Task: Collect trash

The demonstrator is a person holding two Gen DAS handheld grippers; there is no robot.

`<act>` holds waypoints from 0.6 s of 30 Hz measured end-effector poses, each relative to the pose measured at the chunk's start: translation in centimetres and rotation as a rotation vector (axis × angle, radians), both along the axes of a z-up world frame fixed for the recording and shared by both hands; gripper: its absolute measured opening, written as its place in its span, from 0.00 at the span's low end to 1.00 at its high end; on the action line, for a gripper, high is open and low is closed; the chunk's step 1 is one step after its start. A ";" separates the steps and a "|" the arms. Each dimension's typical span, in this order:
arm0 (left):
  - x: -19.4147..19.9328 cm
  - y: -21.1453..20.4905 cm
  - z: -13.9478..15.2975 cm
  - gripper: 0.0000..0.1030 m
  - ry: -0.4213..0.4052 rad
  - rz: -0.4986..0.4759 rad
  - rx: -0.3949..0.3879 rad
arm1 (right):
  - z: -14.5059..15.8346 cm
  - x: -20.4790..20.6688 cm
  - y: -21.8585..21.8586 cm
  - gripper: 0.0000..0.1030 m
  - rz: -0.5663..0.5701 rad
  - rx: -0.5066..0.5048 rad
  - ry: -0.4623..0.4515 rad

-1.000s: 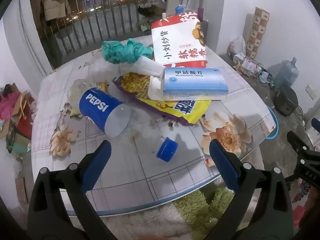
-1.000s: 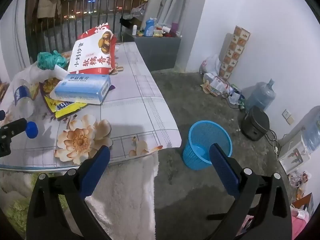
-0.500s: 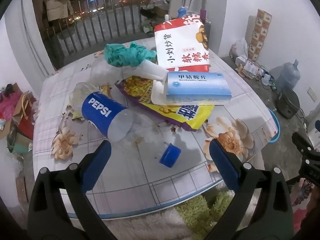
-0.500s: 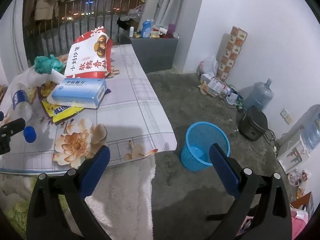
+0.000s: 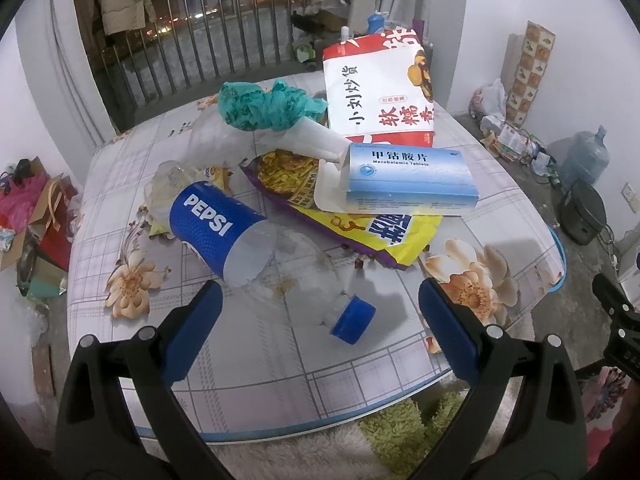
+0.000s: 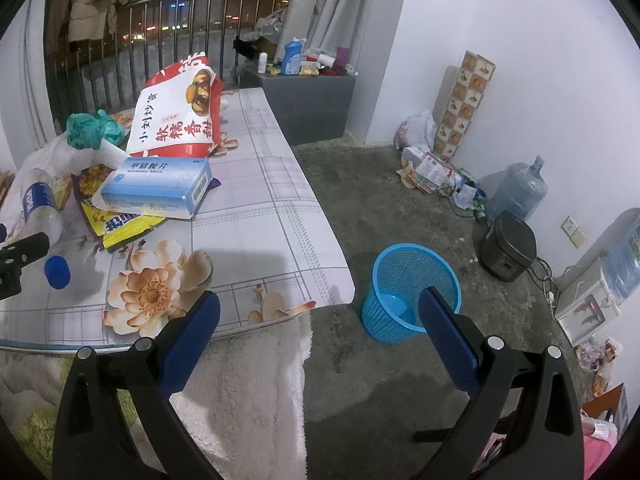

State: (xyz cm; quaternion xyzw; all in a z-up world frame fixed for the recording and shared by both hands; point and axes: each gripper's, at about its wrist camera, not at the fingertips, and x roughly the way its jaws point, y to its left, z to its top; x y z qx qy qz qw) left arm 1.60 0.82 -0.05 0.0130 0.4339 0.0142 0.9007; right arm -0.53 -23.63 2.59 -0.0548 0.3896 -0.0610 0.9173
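Observation:
Trash lies on the flowered table [image 5: 248,360]: a clear Pepsi bottle [image 5: 218,228] on its side with a blue cap [image 5: 353,319], a blue-white tablet box [image 5: 408,178], a yellow snack bag [image 5: 380,232], a red-white snack bag [image 5: 380,88], a teal crumpled bag [image 5: 264,106] and a white paper cone [image 5: 308,140]. My left gripper [image 5: 320,300] hangs open just before the bottle's cap end, holding nothing. My right gripper [image 6: 320,308] is open and empty off the table's right corner, with a blue mesh bin [image 6: 412,292] on the floor ahead of it.
A white fluffy cover [image 6: 240,392] hangs below the table's near edge. A grey cabinet [image 6: 304,100] with bottles stands behind the table. On the floor by the right wall are a water jug [image 6: 518,190], a black cooker [image 6: 508,246] and loose paper litter [image 6: 428,168]. Railing [image 5: 192,56] at the back.
My left gripper has moved forward towards the bottle, so its cap now lies nearer the fingers. My right gripper has drifted slightly; the bin sits closer to its right finger. Both stay open.

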 end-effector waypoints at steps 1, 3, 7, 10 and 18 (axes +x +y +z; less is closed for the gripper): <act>0.0 -0.1 0.0 0.91 0.001 0.000 0.002 | -0.1 0.1 0.0 0.94 0.000 0.000 0.001; 0.1 -0.1 -0.1 0.91 0.002 0.000 0.006 | -0.1 0.1 0.0 0.94 0.000 0.000 0.001; 0.2 -0.1 -0.1 0.91 0.002 0.003 0.008 | -0.2 0.2 0.1 0.94 0.002 0.001 0.003; 0.3 -0.1 -0.2 0.91 0.006 0.005 0.009 | -0.4 0.4 0.3 0.94 0.003 0.000 0.006; 0.3 0.0 -0.4 0.91 0.011 0.007 0.009 | -0.7 0.7 0.7 0.94 0.009 0.000 0.011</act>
